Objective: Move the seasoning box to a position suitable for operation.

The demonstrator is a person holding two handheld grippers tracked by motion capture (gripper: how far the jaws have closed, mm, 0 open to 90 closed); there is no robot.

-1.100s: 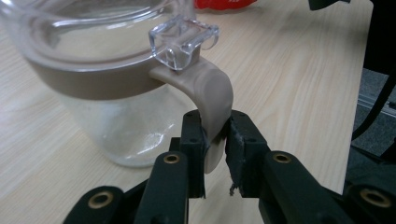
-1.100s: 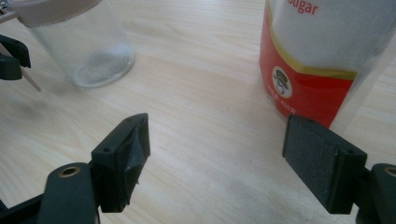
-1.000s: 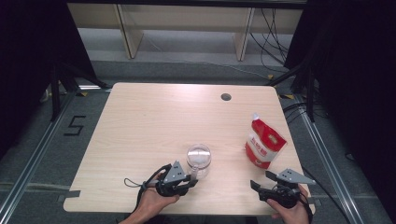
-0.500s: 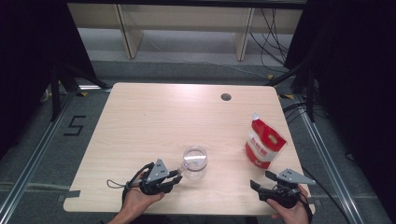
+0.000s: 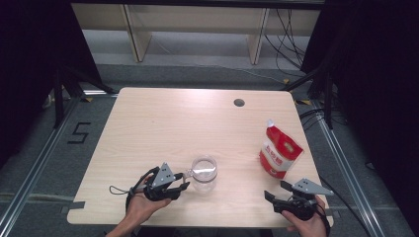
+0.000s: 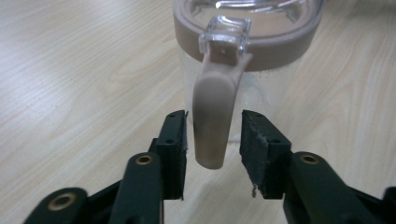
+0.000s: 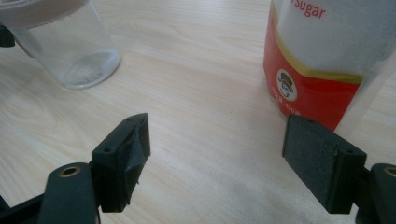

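High view: a wooden table (image 5: 163, 123) is seen, with a red sugar bag (image 5: 279, 153) standing upright near its right edge. A clear jar (image 5: 203, 174) is placed near the front edge. Its tan handle (image 6: 211, 119) is flanked, untouched, by the left tongs (image 6: 212, 149), just opened. The right tongs (image 7: 217, 161) are held open, empty, near the bag.

L hand-held gripper (image 6: 212, 140) jaws just opening, R hand-held gripper (image 7: 215, 163) wide open
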